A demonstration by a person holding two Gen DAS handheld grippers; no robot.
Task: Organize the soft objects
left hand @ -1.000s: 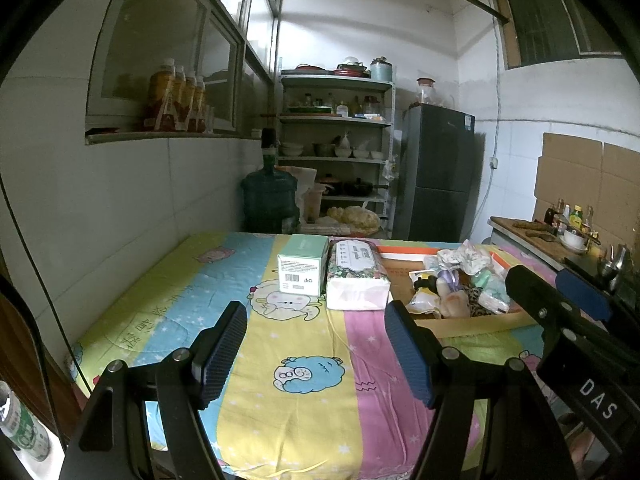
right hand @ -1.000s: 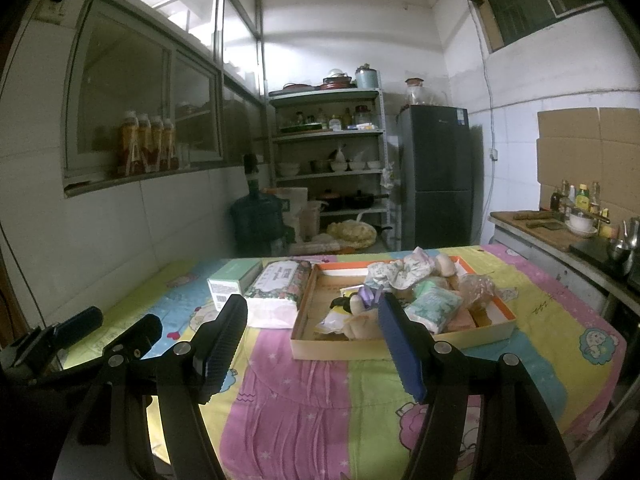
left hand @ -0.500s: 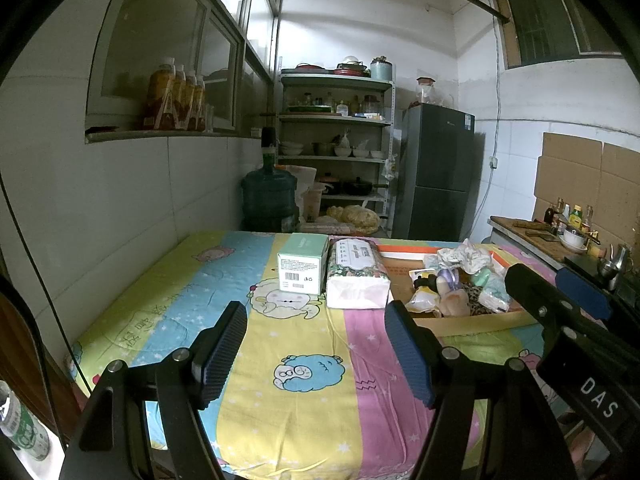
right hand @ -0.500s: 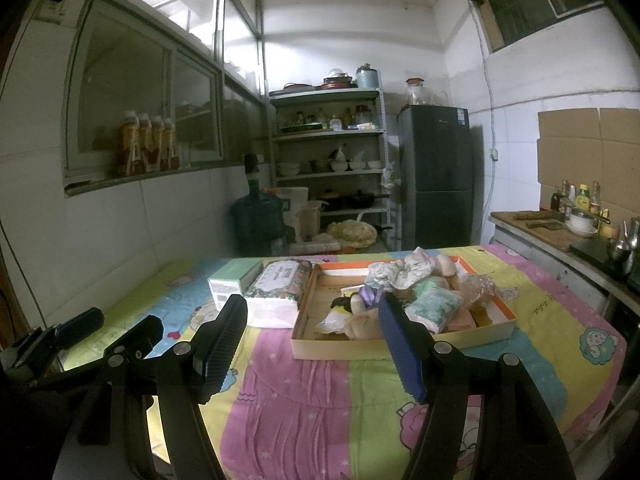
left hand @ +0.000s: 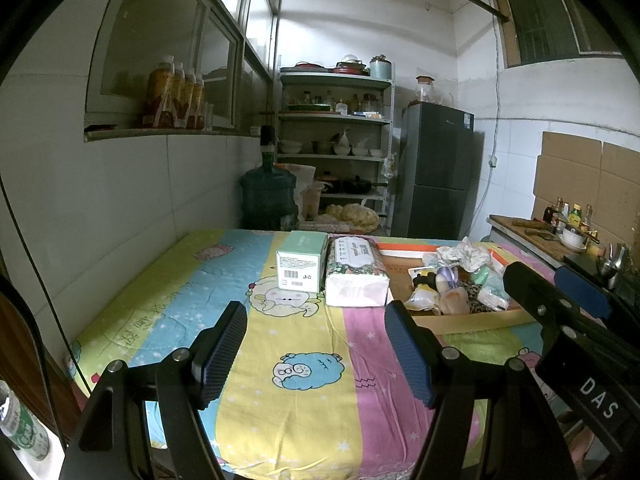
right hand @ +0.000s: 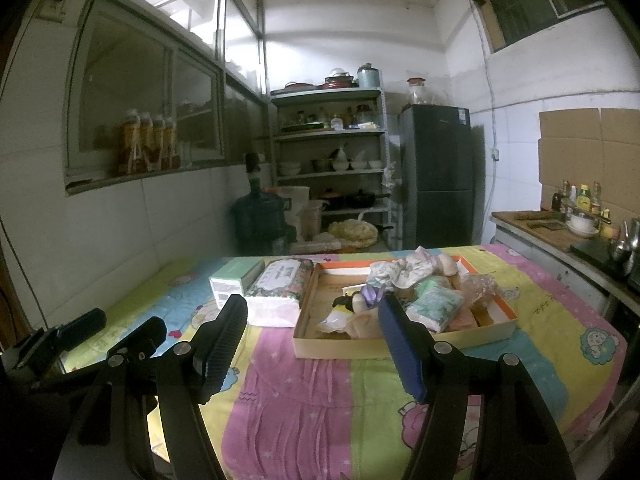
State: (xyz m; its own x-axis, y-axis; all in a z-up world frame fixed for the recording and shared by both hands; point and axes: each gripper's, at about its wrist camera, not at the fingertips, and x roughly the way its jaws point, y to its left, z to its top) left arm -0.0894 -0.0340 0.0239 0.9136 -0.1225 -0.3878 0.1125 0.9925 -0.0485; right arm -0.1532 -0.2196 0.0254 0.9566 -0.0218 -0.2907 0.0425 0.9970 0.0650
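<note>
A shallow cardboard tray (right hand: 404,343) with an orange rim sits on the striped cartoon tablecloth (right hand: 304,392). It holds a heap of soft things: a green packet (right hand: 434,305), a floral cloth (right hand: 400,270), a purple item (right hand: 372,294), plastic bags. The tray also shows in the left wrist view (left hand: 472,322). A floral tissue pack (left hand: 354,276) and a green box (left hand: 300,260) lie side by side left of the tray. My left gripper (left hand: 316,350) is open and empty, short of the tissue pack. My right gripper (right hand: 312,346) is open and empty, just before the tray's near wall.
A tiled wall runs along the table's left side. Behind the table stand a water jug (left hand: 266,200), a shelf rack (left hand: 334,140) and a dark fridge (left hand: 438,172). A counter with bottles and dishes (right hand: 576,224) is at the right.
</note>
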